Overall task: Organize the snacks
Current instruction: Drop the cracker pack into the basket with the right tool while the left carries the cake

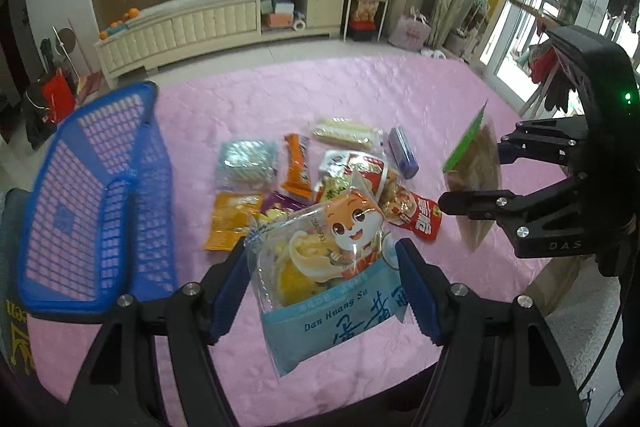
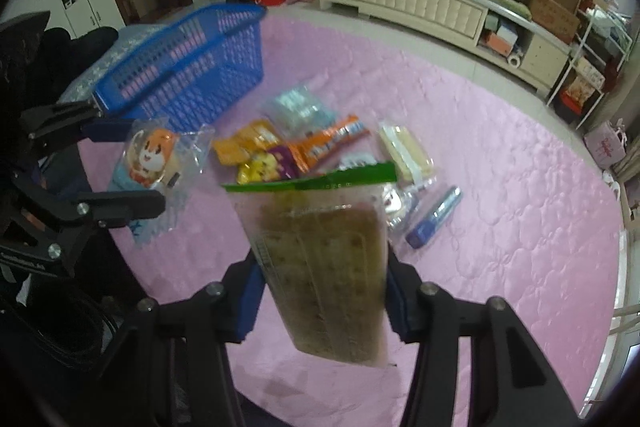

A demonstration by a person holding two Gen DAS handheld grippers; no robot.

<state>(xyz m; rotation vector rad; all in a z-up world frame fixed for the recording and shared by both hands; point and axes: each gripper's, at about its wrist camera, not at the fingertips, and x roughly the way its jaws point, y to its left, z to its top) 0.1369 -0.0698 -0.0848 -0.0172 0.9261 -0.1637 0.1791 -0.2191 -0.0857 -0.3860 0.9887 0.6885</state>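
Both claws tilted steeply down over the pink quilted tabletop (image 1: pixel 360 99): the left gripper (image 1: pixel 324 287) clamped a clear cartoon-fox pastry packet (image 1: pixel 332 267), the right gripper (image 2: pixel 320 291) a green-topped brown cracker pack (image 2: pixel 328 267), blue plastic mesh basket (image 1: pixel 96 195) at nine o'clock.

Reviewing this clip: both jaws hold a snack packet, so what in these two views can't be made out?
- Blue basket interior: left wrist view, blurred, seen through its mesh wall.
- Snacks under the cartoon packet: left wrist view, covered by it.
- Cracker packet label: right wrist view, blurred.
- Pile centre: right wrist view, behind the cracker packet's green strip.
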